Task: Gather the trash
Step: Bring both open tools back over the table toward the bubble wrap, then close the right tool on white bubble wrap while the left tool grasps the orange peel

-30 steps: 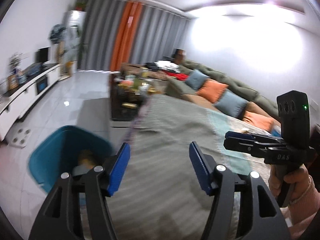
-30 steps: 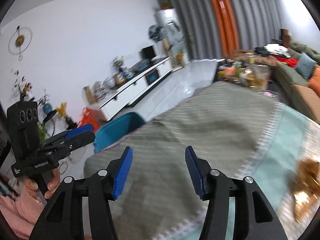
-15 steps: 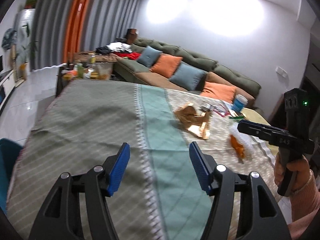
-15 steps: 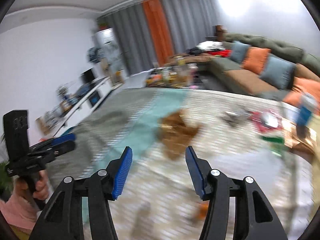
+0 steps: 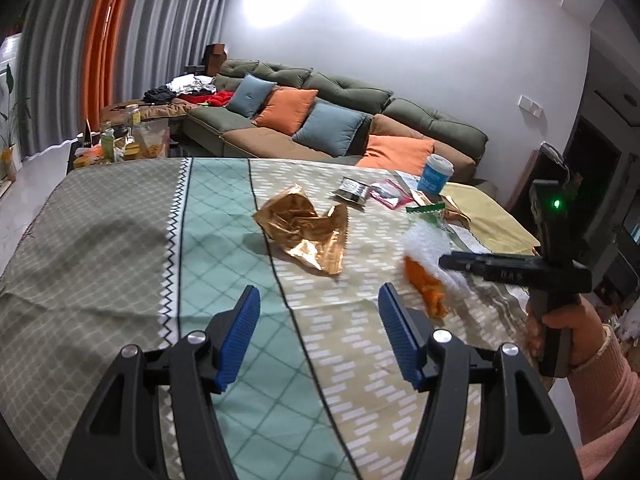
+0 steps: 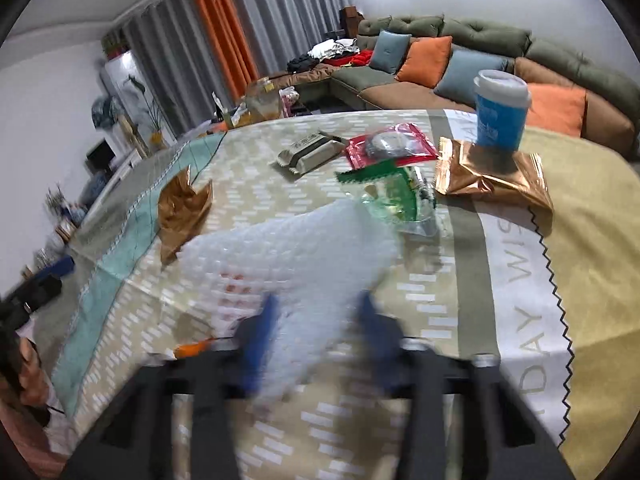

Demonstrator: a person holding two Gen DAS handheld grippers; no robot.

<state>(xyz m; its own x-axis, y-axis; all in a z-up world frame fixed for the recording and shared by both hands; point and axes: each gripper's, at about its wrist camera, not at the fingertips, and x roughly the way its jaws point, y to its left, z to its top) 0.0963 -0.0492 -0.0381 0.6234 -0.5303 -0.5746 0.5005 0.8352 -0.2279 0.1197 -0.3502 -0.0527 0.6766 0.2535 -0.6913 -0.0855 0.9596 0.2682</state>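
On the patterned tablecloth (image 5: 120, 260) lies trash: a crumpled gold wrapper (image 5: 304, 232), a sheet of bubble wrap (image 6: 288, 248) and a small orange wrapper (image 5: 426, 288). My right gripper (image 6: 318, 320) is blurred and its jaws are closing, with the near end of the bubble wrap between the blue pads. In the left wrist view it reaches over the bubble wrap (image 5: 428, 244) from the right. My left gripper (image 5: 318, 292) hovers open over the cloth, short of the gold wrapper, with nothing between its fingers.
Further back on the cloth are a green wrapper (image 6: 396, 196), a red packet (image 6: 390, 146), a black-and-white packet (image 6: 308, 154), and a blue cup (image 6: 500, 110) standing on a gold bag (image 6: 492, 178). A cushioned sofa (image 5: 320, 120) runs behind the table.
Both views swung from the floor and the blue bin round to the littered end of the table. The right gripper's jaws went from wide to narrow around the bubble wrap.
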